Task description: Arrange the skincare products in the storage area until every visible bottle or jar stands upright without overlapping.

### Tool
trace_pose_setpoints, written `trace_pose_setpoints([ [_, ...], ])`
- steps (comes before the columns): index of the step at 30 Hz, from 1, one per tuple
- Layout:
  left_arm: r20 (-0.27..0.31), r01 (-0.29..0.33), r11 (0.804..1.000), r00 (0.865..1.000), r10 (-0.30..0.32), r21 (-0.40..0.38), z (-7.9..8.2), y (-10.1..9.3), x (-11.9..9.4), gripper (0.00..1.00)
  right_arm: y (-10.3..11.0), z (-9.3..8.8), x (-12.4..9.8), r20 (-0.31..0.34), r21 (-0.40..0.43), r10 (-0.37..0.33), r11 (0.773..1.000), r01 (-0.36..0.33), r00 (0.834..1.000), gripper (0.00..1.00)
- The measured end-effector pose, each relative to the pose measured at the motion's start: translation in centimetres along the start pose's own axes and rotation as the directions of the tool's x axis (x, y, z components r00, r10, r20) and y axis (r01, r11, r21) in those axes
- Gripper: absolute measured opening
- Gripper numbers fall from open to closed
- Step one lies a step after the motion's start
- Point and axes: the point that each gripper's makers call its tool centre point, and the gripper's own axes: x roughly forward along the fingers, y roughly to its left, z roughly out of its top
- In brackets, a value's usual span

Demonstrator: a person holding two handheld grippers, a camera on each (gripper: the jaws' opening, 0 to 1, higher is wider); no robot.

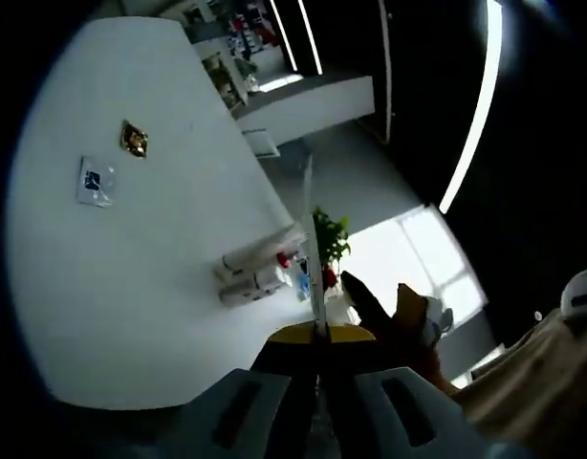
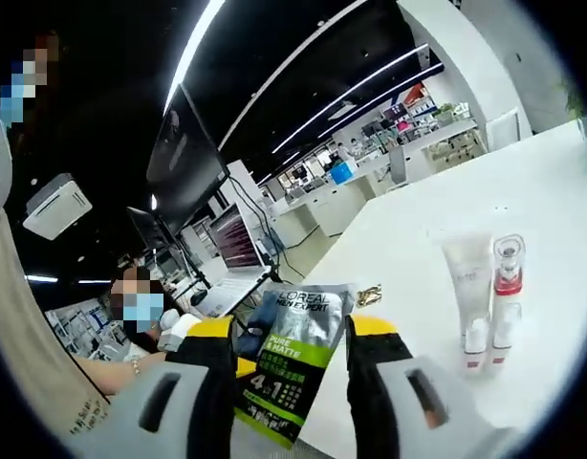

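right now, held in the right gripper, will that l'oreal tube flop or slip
Probably fairly stable: the L'Oreal tube sits between the right gripper pads, which press its flat sides. Its soft plastic body likely gives under pressure, so it may dent rather than crack. The glossy surface could slip if the grip loosens.

- table [image 1: 131, 268]: plain white surface.
- left gripper [image 1: 319, 382]: pale grey jaws with yellow tips and dark inner faces.
- right gripper [image 2: 292, 359]: pale grey jaws, black inner pads, yellow tips.
- sachet [image 2: 295, 359]: grey upper part with white lettering, bright green band, dark lower part with white characters.
- tube [image 2: 468, 287]: white body, white cap.
- bottle [image 2: 507, 287]: clear top, red band, white base.
- small packet [image 1: 133, 140]: gold and dark.
- flat packet [image 1: 95, 181]: white with a blue mark.
- plant [image 1: 329, 239]: green leaves.
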Motion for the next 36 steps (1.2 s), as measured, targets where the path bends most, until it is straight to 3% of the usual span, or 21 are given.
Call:
trace_pose_setpoints([
  [8, -0.018, -0.091, 0.995, 0.996, 0.090, -0.045, 0.8, 3.6, 2.4, 0.00, -1.4, -0.2, -0.7, 0.001, 0.003, -0.064, 0.998, 0.064, 0.998, 0.57],
  [21, -0.077, -0.248, 0.965, 0.967, 0.242, -0.088, 1.6, 11.0, 6.9, 0.00, -4.5, -2.1, -3.1, -0.029, 0.024, -0.185, 0.982, 0.185, 0.982, 0.73],
  [36, -0.122, -0.321, 0.941, 0.944, 0.307, -0.110, 1.9, 15.3, 9.5, 0.00, -6.6, -3.9, -5.2, -0.067, 0.069, -0.265, 0.961, 0.269, 0.962, 0.84],
])
